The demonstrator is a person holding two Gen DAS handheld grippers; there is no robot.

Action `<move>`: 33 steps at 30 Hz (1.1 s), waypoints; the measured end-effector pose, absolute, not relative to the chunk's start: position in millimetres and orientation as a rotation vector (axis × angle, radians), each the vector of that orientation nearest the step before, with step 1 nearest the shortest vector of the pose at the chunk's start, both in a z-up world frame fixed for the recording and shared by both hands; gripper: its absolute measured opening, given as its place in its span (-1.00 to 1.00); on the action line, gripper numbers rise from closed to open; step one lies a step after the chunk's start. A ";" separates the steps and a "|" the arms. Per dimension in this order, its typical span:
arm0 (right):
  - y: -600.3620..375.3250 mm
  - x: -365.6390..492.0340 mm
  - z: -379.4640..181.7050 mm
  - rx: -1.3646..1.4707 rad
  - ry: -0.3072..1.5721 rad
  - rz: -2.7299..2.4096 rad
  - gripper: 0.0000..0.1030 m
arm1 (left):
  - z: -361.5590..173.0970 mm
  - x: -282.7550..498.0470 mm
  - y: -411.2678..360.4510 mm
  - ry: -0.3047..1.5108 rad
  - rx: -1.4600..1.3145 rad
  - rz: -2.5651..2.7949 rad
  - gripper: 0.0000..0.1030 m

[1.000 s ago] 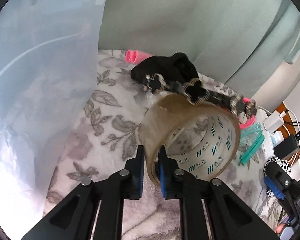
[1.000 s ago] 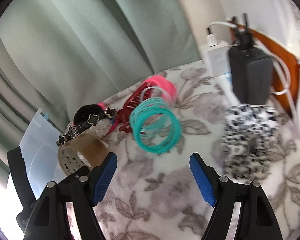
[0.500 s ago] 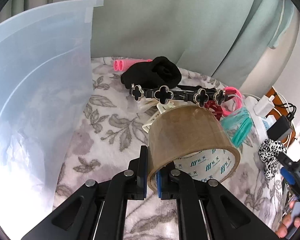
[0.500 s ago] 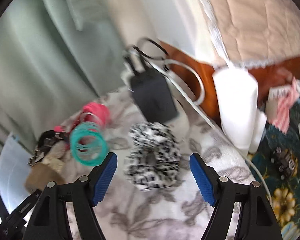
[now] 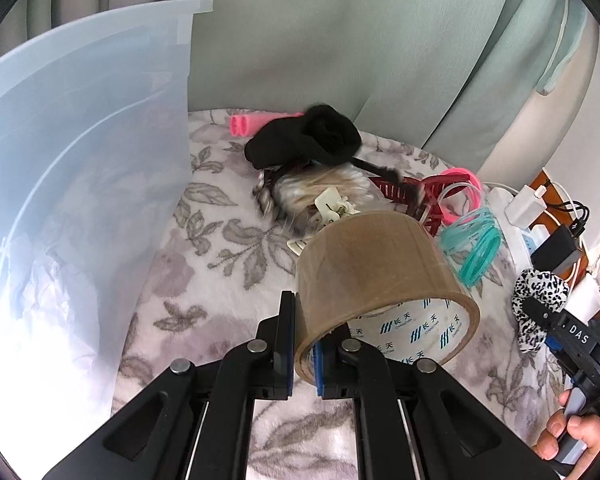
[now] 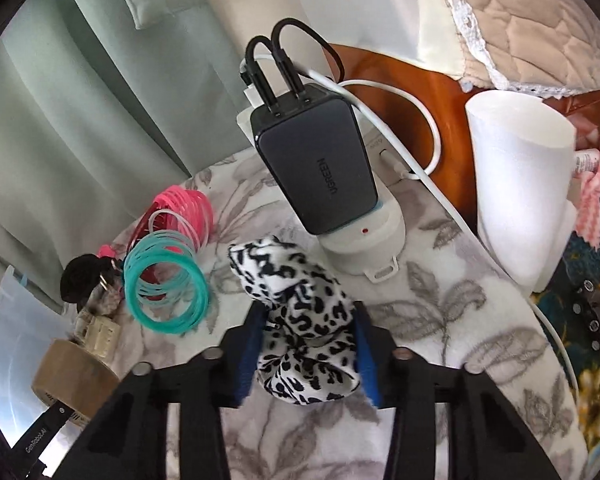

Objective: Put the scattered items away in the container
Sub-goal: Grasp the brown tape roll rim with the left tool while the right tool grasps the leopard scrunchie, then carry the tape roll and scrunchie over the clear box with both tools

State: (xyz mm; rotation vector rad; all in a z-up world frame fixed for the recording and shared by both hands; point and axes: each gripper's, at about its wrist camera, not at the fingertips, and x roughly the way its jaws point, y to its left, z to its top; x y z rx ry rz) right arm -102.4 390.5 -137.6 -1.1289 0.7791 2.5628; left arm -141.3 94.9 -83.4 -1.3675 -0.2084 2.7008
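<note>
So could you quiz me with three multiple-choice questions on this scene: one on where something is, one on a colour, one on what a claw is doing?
1. Where is the clear plastic bin in the left claw's view?
A. left of the pile
B. right of the pile
C. behind the charger

2. What colour is the coil of rings beside the spotted scrunchie?
A. yellow
B. teal
C. white

3. What does the left claw hold?
A. nothing
B. a black sock
C. a roll of brown tape

Answers: 1 A, the bin fills the left edge. 2 B, the rings are teal. 3 C, its pads pinch the roll's wall.
</note>
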 end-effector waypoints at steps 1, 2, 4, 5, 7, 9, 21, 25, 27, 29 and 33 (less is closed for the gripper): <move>389.4 -100.2 -136.8 -1.131 0.787 2.562 -0.32 | -81.3 -139.0 94.4 -0.207 -1.366 2.700 -0.86; 387.6 -97.2 -135.1 -1.131 0.794 2.565 -0.36 | -79.4 -137.0 93.5 -0.208 -1.360 2.699 -0.86; 383.1 -90.5 -130.7 -1.129 0.805 2.574 -0.38 | -74.6 -132.4 91.5 -0.212 -1.350 2.696 -0.86; 380.4 -86.9 -128.1 -1.127 0.809 2.580 -0.40 | -71.7 -129.5 90.4 -0.217 -1.345 2.695 -0.86; 374.1 -79.8 -116.0 -1.112 0.816 2.593 -0.40 | -64.6 -122.9 87.9 -0.231 -1.331 2.696 -0.86; 367.7 -72.7 -103.0 -1.096 0.823 2.606 -0.41 | -55.2 -115.7 85.3 -0.242 -1.310 2.701 -0.86; 337.6 -12.3 -24.7 -0.880 0.796 2.726 -0.41 | 20.4 -60.4 65.6 -0.301 -1.068 2.758 -0.86; 340.1 18.9 6.2 -0.813 0.768 2.779 -0.40 | 39.1 -44.6 55.3 -0.331 -1.004 2.780 -0.85; 330.3 25.3 18.0 -0.782 0.750 2.803 -0.40 | 48.0 -37.3 49.3 -0.352 -0.974 2.790 -0.84; 326.1 32.7 31.2 -0.752 0.734 2.827 -0.40 | 57.3 -29.1 42.1 -0.372 -0.941 2.803 -0.84; 313.8 41.2 52.7 -0.693 0.712 2.866 -0.40 | 74.2 -15.0 28.7 -0.404 -0.871 2.830 -0.84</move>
